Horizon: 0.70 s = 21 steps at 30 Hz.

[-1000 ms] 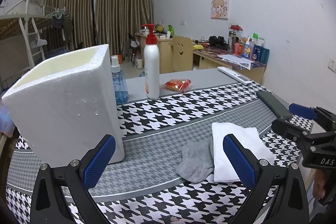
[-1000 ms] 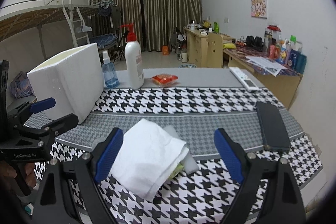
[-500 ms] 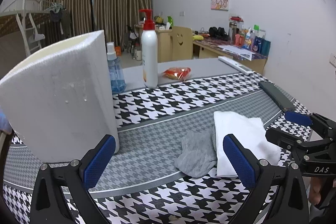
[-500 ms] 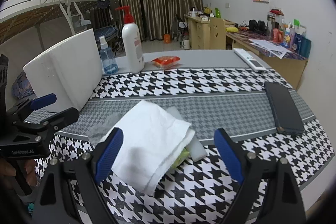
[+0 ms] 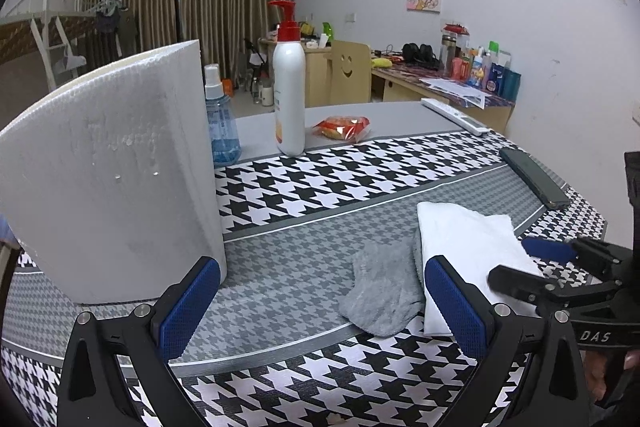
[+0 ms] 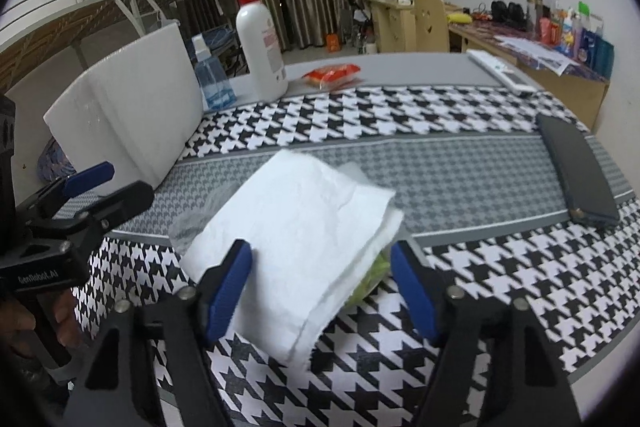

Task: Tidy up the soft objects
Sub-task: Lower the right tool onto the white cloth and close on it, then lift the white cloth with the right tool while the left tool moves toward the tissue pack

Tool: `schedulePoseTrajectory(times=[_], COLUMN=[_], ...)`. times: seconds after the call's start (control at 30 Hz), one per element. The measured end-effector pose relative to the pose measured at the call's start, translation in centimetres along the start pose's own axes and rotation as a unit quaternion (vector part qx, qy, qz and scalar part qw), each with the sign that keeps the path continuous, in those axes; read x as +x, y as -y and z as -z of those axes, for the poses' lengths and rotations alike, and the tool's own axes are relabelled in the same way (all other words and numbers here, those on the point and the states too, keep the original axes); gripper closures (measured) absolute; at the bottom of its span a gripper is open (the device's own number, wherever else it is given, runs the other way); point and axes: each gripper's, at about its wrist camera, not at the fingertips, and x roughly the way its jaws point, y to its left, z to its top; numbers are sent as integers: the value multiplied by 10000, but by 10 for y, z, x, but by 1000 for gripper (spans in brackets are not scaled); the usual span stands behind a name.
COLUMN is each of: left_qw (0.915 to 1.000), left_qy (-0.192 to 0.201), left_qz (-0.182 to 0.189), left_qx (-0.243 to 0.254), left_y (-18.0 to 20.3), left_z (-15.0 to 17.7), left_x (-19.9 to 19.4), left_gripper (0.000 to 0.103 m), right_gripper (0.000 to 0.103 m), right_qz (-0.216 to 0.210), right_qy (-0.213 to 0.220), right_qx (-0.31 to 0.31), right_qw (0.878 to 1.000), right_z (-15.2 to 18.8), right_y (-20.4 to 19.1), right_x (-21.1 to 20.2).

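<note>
Item one: the white towel [image 6: 304, 227], folded, on the houndstooth tablecloth [image 6: 400, 123]. From our right wrist view it lies at centre, running toward 6 o'clock. A yellow-green soft item [image 6: 372, 275] peeks from under its 4 o'clock edge.

Item two: the grey sock [image 5: 384, 291], flat on the cloth, touching the towel's edge; from the left wrist view it sits at 5 o'clock.

Item three: the white foam box [image 5: 108, 179], upright, at 9 o'clock in the left view, well apart from the towel.

Item four: our right gripper [image 6: 322, 291]. Its jaws have just been closing, and the near end of the towel sits between the blue pads [image 6: 228, 291]. We see the pads still apart; the left one is at the towel's edge, the right one just beside the yellow-green item, with no firm clamp visible.

Item five: our left gripper [image 5: 320, 307]. Jaws wide apart, nothing between them, hovering over the grey band of cloth near the box.

Sundries, toward 12 o'clock: pump bottle [image 5: 289, 87], blue spray bottle [image 5: 220, 123], red snack packet [image 5: 342, 127], white remote [image 5: 454, 115]. A dark phone [image 6: 576, 171] lies at 3 o'clock.
</note>
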Motion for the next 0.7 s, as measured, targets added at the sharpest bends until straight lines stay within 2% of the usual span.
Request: schedulePoseTrajectory(times=[0.13,0.27,0.37,0.7], left_qw=[10000,10000,10000,9996], left_qy=[-36,-53,-67,-99], left_qz=[8,10,19,159], left_qx=[11,3,13,189], left_y=[0,-1,0,9], left_z=[-1,-1,0,-1], left_x=[3,5,5,8], left_gripper=[1,1,1,1], right_gripper=[51,77,87,90], right_qz=[31,2,-23,-198], right_qy=[-60,-83,-33,429], right_qx=[-50,-69,-65,182], right_qw=[10000,9999,10000,9987], right_z=[1,1,-1,-12], right_y=[-1,0,0,16], right_x=[3,2,-4,-34])
